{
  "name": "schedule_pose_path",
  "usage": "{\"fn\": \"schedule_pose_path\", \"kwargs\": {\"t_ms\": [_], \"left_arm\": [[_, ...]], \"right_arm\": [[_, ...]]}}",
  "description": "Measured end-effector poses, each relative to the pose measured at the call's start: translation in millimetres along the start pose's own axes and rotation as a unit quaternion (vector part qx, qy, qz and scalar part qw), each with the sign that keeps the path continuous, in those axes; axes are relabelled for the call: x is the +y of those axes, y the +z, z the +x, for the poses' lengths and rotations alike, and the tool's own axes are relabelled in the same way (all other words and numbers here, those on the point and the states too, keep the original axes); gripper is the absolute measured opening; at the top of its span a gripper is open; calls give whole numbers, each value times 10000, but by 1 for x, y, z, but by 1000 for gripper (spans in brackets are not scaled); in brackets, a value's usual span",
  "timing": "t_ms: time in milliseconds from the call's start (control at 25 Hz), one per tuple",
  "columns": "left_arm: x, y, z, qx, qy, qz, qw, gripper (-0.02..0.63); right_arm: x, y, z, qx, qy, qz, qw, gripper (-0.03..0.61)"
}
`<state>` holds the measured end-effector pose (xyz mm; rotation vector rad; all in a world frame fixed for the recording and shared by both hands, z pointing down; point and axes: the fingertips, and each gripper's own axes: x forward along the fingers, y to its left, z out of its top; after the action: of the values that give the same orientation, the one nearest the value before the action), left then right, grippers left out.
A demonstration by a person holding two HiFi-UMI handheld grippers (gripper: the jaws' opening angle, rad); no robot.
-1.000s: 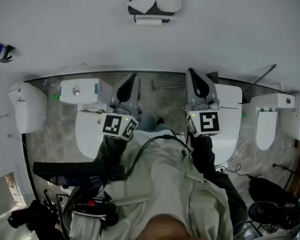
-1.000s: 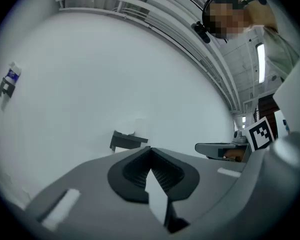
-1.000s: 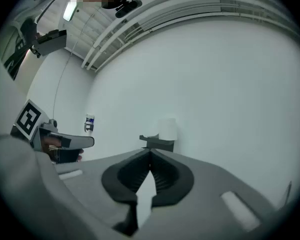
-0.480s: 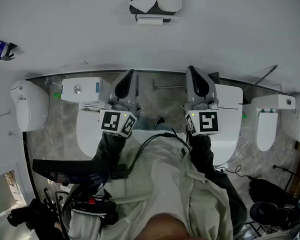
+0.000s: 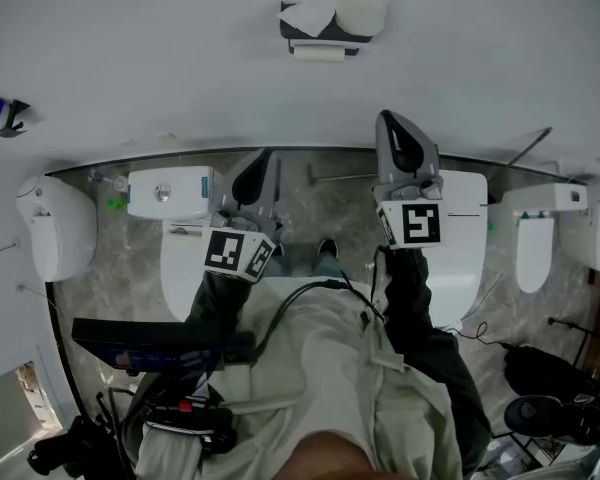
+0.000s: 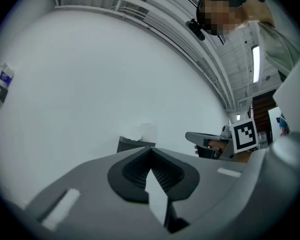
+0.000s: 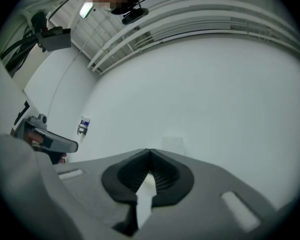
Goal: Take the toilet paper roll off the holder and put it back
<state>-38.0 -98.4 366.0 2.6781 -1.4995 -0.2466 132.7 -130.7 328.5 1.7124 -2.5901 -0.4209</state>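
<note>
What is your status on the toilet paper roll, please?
Left tool shut, empty. Right tool shut, empty. Roll on its wall holder, untouched. Nothing in the way.

Soft, fairly dim light; white wall [image 5: 180,58] evenly lit. Gripper views: strong fisheye, black corners, ceiling tube light [image 6: 255,63] bright at 2 o'clock, foreground blurry.

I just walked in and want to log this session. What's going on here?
A person stands facing a white wall with a gripper in each hand. The left gripper and right gripper are both shut and empty, and neither touches the wall. The toilet paper roll sits on its wall holder, untouched.
</note>
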Motion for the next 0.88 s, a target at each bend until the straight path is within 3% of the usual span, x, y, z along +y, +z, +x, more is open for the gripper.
{"fn": "schedule_pose_path", "kwargs": {"t_ms": [120, 200, 280, 480, 640, 880], "left_arm": [[10, 3, 1, -77, -59, -58, 9999, 8], [16, 5, 2, -108, -80, -108, 9999, 8], [20, 8, 4, -132, -101, -126, 9998, 8], [26, 13, 10, -153, -177, -93, 9997, 8], [34, 17, 14, -189, -160, -124, 9996, 8], [44, 21, 21, -242, -75, -122, 9996, 8]], "right_arm": [[-15, 4, 24, -233, -163, 503, 9983, 13], [-28, 10, 41, -327, -333, 718, 9963, 119], [-37, 15, 59, -289, -378, 785, 9958, 278], [-54, 3, 111, 304, -566, 390, 9972, 417], [-64, -9, 146, 606, -639, 468, 9950, 466], [-70, -15, 162, 741, -748, 345, 9938, 466]]}}
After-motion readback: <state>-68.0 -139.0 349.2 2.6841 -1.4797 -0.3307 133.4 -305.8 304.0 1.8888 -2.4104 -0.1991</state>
